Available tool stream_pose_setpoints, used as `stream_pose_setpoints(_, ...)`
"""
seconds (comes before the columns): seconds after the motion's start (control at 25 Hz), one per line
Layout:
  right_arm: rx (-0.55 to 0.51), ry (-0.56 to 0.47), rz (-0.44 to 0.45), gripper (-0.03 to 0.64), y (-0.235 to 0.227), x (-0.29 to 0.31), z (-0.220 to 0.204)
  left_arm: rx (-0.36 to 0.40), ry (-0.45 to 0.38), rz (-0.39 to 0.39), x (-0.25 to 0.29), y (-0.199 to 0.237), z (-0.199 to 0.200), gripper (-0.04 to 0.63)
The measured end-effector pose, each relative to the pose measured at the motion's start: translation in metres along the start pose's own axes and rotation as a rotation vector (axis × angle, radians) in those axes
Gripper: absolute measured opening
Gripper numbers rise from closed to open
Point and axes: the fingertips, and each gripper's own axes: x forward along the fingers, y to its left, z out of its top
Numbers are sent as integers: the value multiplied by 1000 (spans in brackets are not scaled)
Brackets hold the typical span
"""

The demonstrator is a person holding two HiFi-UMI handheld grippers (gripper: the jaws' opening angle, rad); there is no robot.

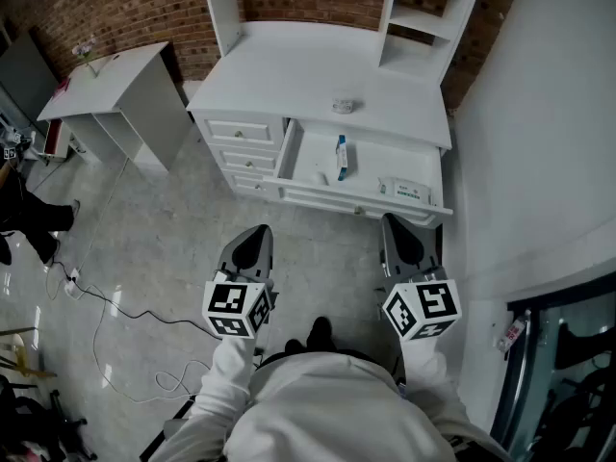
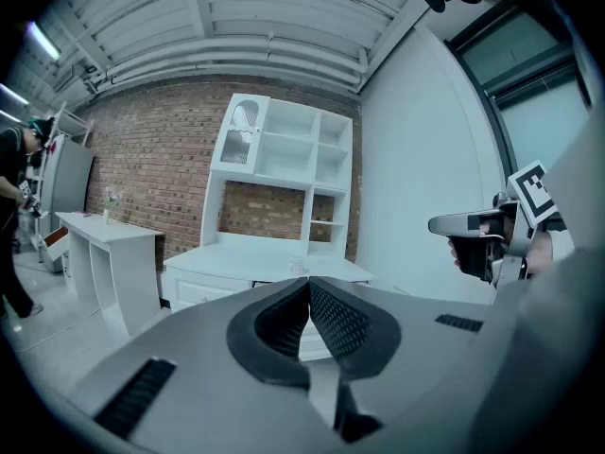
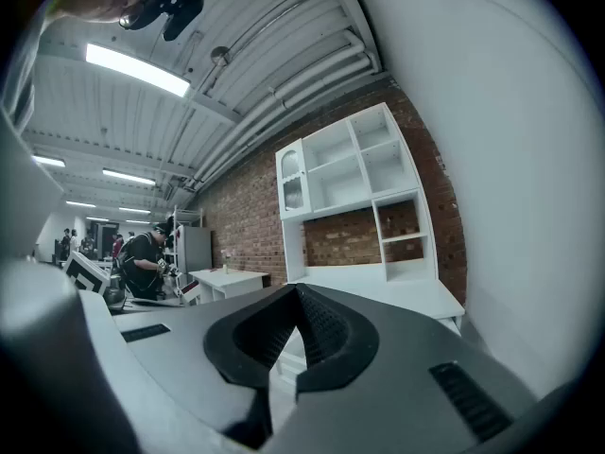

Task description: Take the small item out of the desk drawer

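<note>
The white desk (image 1: 289, 70) stands ahead with its wide drawer (image 1: 318, 198) pulled open. In the drawer lie a small blue-and-white tube (image 1: 341, 157), a flat white packet (image 1: 404, 192) and a tiny white item (image 1: 320, 177). My left gripper (image 1: 258, 231) and right gripper (image 1: 397, 221) hover over the floor just short of the drawer front, side by side, touching nothing. Both are shut with nothing between the jaws, which shows in the left gripper view (image 2: 309, 284) and the right gripper view (image 3: 295, 293). The drawer's inside is hidden in both gripper views.
A small round object (image 1: 344, 105) sits on the desktop below the hutch shelves (image 1: 423, 17). Closed small drawers (image 1: 241, 142) are left of the open one. A white side table (image 1: 106, 89) stands left, cables (image 1: 106, 306) cross the floor, a wall (image 1: 539, 142) runs close on the right.
</note>
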Motion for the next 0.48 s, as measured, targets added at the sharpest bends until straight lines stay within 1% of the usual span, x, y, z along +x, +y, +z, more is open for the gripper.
stream_pose_setpoints(0.2, 15, -9, 16, 28, -3, 1, 4, -1, -1, 3, 4, -2, 2, 20)
stream_pose_setpoints(0.48, 2, -17, 48, 28, -4, 10, 5, -4, 4, 15, 14, 0, -1, 20)
